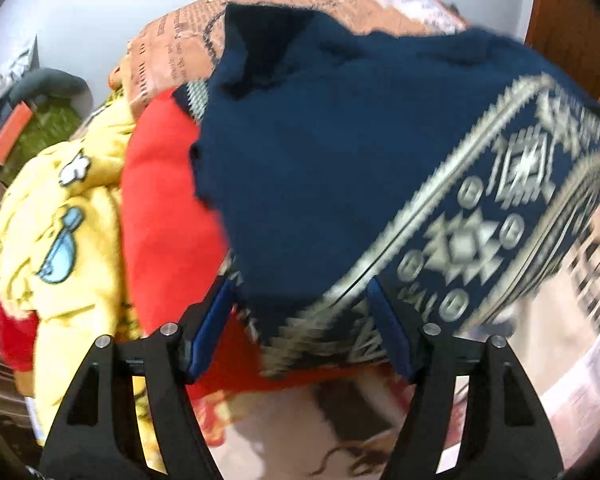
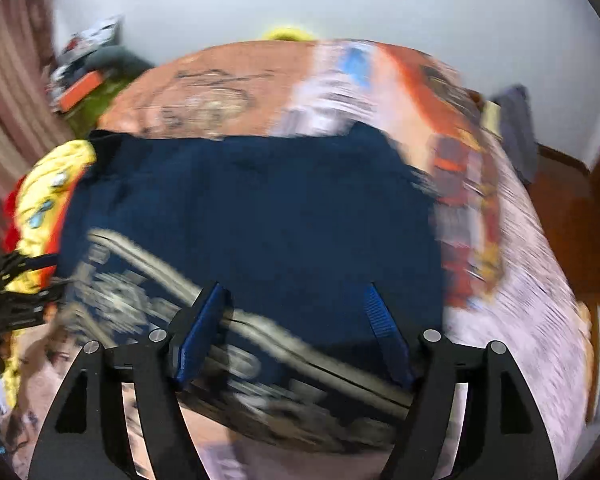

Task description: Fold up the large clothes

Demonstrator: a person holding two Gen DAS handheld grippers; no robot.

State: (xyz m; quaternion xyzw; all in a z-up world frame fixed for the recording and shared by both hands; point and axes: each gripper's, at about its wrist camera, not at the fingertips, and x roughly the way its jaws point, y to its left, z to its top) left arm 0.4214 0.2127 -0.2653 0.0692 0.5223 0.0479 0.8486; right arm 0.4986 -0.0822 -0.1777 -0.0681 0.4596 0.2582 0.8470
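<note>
A navy knitted sweater (image 1: 340, 152) with a cream patterned band (image 1: 480, 232) lies on a bed with a printed cover (image 1: 204, 52). In the left wrist view my left gripper (image 1: 300, 332) hovers over the sweater's near patterned edge, its blue pads (image 1: 210, 332) spread wide and not pressing the cloth. The right wrist view is blurred: the sweater (image 2: 260, 208) lies spread out, and my right gripper (image 2: 294, 332) stands open over its patterned band (image 2: 260, 332). The left gripper (image 2: 16, 292) shows as a dark shape at that view's left edge.
A red garment (image 1: 160, 208) and a yellow cartoon-print garment (image 1: 60, 232) are piled left of the sweater. More clutter sits on a green surface (image 1: 40, 132) at far left. A wooden piece of furniture (image 2: 572, 208) stands right of the bed. A pale wall is behind.
</note>
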